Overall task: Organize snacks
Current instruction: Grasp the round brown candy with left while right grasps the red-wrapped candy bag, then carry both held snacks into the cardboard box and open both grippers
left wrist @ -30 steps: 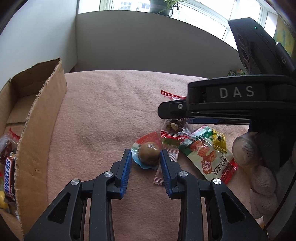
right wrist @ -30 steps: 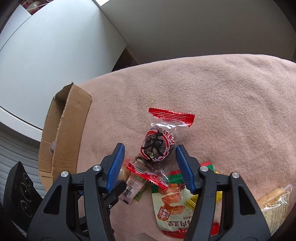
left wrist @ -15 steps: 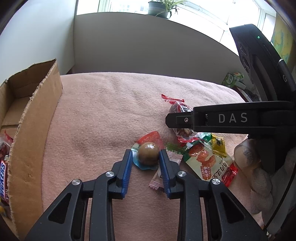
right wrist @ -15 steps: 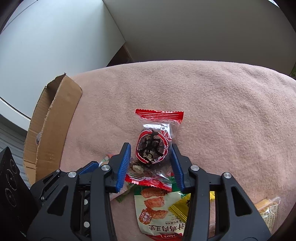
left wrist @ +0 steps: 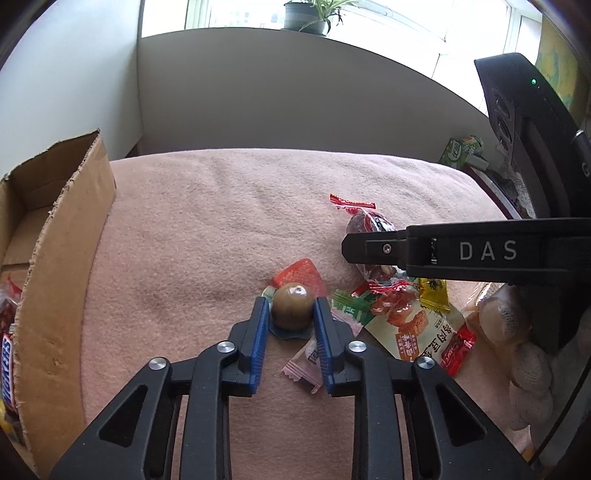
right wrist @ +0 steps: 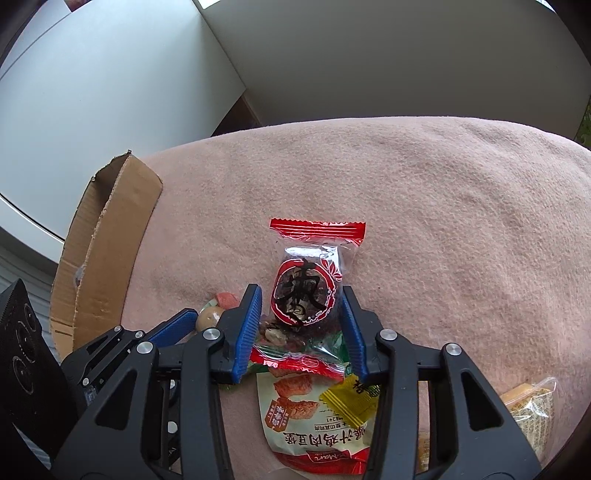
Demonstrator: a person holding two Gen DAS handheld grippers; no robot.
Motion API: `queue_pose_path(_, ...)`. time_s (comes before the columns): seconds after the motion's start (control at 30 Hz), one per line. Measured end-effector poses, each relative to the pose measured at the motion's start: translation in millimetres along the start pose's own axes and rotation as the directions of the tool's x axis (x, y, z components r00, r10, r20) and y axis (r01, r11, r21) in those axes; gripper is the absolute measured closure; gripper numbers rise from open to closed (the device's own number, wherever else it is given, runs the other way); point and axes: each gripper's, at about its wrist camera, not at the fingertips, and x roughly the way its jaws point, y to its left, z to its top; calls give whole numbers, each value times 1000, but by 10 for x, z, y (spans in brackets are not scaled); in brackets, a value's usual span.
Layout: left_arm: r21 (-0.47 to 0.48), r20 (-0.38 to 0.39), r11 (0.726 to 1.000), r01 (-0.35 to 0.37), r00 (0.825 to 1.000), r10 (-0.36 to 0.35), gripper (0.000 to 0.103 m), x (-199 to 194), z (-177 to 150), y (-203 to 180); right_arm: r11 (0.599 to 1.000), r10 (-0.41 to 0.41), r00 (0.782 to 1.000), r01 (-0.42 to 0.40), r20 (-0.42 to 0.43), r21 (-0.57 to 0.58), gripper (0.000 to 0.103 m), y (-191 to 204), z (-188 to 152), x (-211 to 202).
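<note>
Your left gripper (left wrist: 288,314) has its blue fingers (left wrist: 258,332) closed on a round brown egg snack (left wrist: 293,310) in a clear pack with a red top. It sits on the pink blanket (left wrist: 221,221), in the middle of the table.

Your right gripper (right wrist: 301,306) has its fingers (right wrist: 247,325) pressed on the sides of a clear date candy bag (right wrist: 306,291). The bag has red ends and a big black letter in a red ring. It lies on the blanket, on top of a pile of snacks.

Just below it are a green and red meat snack pack (right wrist: 306,417) and a small yellow packet (right wrist: 351,398). A little pink candy (left wrist: 306,362) lies under your left fingers.

A brown cardboard box (left wrist: 62,258) stands at the left edge of the blanket, with a Snickers bar (left wrist: 6,369) inside. The walls behind are plain white and grey. A potted plant (left wrist: 314,14) stands by the bright window.
</note>
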Motion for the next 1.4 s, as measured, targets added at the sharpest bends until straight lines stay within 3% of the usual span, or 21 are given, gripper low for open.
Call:
queue_pose_path(0.33, -41, 37, 999, 14, 999, -13, 81, -185, -48, 110, 1000, 19, 999, -20, 25, 13, 59, -45, -44, -141)
queue_pose_path(0.67, -102, 143, 995, 14, 990, 0, 81, -708, -88, 371, 996, 83, 994, -81, 70, -29, 59, 257, -69, -372)
queue_pose_path(1.0, -200, 238, 975, -95, 961, 142, 81, -1306, -206, 998, 972, 181, 979, -164, 89, -166, 59, 1034, -46, -485)
queue_pose_path(1.4, -321, 205, 917, -238, 927, 313, 81, -1448, -396, 1620, 917, 252, 968, -231, 21, -325, 59, 2095, -53, -190)
